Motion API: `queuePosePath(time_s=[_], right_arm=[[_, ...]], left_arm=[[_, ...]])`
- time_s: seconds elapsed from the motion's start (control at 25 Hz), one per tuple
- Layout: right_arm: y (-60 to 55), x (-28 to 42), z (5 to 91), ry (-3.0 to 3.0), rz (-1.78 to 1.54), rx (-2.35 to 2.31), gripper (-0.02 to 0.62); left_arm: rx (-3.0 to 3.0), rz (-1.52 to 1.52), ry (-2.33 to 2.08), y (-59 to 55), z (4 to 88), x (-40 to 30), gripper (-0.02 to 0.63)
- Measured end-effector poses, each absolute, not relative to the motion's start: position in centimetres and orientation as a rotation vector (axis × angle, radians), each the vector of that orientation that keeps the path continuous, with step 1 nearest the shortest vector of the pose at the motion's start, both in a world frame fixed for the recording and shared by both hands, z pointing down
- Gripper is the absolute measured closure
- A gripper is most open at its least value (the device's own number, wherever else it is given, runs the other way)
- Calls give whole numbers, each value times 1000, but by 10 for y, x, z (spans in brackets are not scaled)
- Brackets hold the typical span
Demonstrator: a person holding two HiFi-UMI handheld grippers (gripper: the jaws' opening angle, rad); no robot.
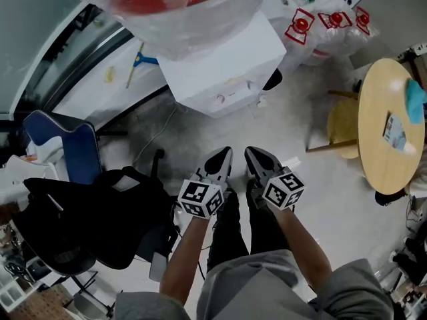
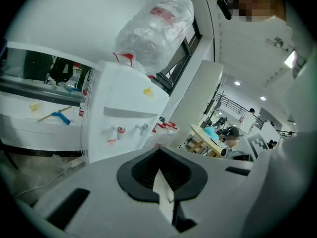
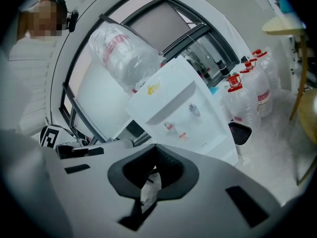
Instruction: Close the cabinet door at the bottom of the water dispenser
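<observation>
At the foot of the white water dispenser (image 1: pixel 223 69), the cabinet door (image 3: pixel 216 137): a flat white panel in the right gripper view, below the two taps (image 3: pixel 170 126); flush or ajar, impossible to tell. Out of sight in the head view, under the dispenser's top.

Well short of the dispenser, over the grey floor (image 1: pixel 200 135), the left claw (image 1: pixel 223 154) and the right claw (image 1: pixel 252 153), side by side, tips aimed at the dispenser's front, touching nothing. Both pinched closed, pads together, nothing between them.

On top of the dispenser, a big clear bottle (image 1: pixel 183 9) with a red label. Right of the dispenser, spare jugs (image 1: pixel 301 27) with red caps and, closer in, a small black bin (image 3: pixel 240 132). Farther right, a round wooden table (image 1: pixel 385 122). Left of the dispenser, a blue-handled tool (image 1: pixel 141 61) on a white ledge (image 1: pixel 100 89); on that side but nearer the claws, a black chair (image 1: pixel 80 229).
</observation>
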State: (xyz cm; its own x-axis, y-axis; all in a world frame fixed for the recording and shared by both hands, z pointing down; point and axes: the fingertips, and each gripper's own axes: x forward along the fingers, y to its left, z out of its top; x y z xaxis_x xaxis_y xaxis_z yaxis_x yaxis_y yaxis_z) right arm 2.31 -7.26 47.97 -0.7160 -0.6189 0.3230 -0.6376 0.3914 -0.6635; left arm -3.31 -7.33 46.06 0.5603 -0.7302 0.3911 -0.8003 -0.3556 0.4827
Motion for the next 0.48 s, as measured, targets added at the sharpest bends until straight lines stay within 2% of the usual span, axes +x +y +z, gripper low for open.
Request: queuePosePath(time_s=[0.48], right_arm=[[-68, 27, 314, -2767, 1110, 1214, 584]], left_arm=[[2293, 103, -1283, -63, 308, -32, 600]])
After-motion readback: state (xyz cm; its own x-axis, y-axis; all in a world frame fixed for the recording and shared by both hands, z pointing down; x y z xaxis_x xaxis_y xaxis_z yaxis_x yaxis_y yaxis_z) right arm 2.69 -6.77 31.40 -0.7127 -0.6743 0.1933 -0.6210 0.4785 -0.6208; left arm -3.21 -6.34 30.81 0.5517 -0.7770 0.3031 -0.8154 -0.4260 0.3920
